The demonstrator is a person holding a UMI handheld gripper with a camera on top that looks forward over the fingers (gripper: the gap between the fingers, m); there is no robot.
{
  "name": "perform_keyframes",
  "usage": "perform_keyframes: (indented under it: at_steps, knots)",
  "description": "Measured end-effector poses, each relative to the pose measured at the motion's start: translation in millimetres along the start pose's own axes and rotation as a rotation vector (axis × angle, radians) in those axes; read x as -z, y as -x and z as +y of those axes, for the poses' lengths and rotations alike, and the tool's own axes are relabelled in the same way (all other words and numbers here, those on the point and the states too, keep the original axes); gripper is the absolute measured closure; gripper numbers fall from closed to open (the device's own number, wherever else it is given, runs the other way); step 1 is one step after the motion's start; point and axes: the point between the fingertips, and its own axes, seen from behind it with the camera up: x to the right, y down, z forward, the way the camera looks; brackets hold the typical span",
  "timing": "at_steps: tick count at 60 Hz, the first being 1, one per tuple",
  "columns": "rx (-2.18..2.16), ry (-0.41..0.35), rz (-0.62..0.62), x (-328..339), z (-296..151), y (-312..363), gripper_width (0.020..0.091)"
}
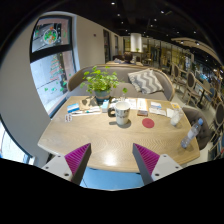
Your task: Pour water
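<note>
Two pink-padded fingers of the gripper stand spread wide with nothing between them, held back from the near edge of a pale wooden tabletop. Judging by that, the pouring has not begun; this looks like the approach, and the next move calls for travelling forward across the bare wood to whichever vessel holds the water and closing on it squarely.

Well beyond the fingers, near the middle of the tabletop, stands a glass or jar-like container, upright and seemingly clear, likely the thing to grasp. Just to its right lies a small round dark-red coaster, flat. Farther right stands a pale cup. Behind the container lie papers, and at the far left a leafy potted plant.
</note>
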Motion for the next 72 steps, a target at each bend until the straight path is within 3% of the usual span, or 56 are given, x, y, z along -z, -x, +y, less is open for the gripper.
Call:
perform_keyframes:
  at_steps: [18, 36, 49, 66, 69, 72]
  knots:
    - [-0.021, -0.032, 0.038, 4, 16, -107, 0.0252]
    - [-0.018, -0.030, 0.155, -18, 67, -297, 0.0255]
    - [-0.034, -0.079, 0.199, -51, 69, -413, 0.0252]
    - [-0.048, -0.113, 0.171, -134, 51, -470, 0.0250]
    - [-0.055, -0.119, 0.165, -145, 49, -472, 0.0276]
    - [-0.056, -0.134, 0.153, -154, 46, -471, 0.0352]
